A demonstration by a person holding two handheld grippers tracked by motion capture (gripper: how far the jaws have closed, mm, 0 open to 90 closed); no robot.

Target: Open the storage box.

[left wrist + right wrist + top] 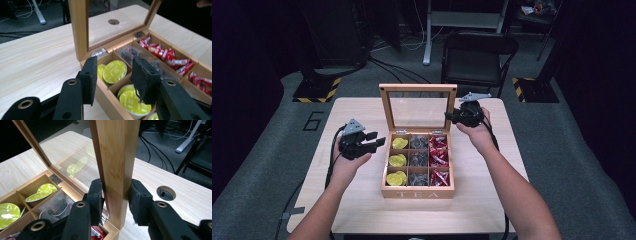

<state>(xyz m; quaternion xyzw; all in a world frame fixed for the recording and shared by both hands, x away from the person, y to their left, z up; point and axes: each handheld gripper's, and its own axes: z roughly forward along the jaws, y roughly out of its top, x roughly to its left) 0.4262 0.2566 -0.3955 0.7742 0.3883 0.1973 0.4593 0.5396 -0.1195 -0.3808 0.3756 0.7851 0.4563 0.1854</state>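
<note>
I have the right gripper (115, 195) clamped on the lid (418, 102) of the tea box (417, 191): its jaws pinch the lid's wooden side frame, one pad on each face, low down near the hinge end. The box sits mid-tabletop (362, 200) with the lid standing about upright, so I judge the step in hand is working the lid, either finishing the opening or starting to close it; I cannot tell which from here.

My left gripper (374, 139) hangs just left of the box, jaws apart and holding nothing. In the left gripper view it looks across the box's left column, where the yellow pods (115, 71) lie; dark sachets fill the middle column and red sachets (165, 53) the right.

If a pod is wanted next, I should keep the lid steady, bring the left gripper down over one pod, and close on its rim without knocking the divider.
</note>
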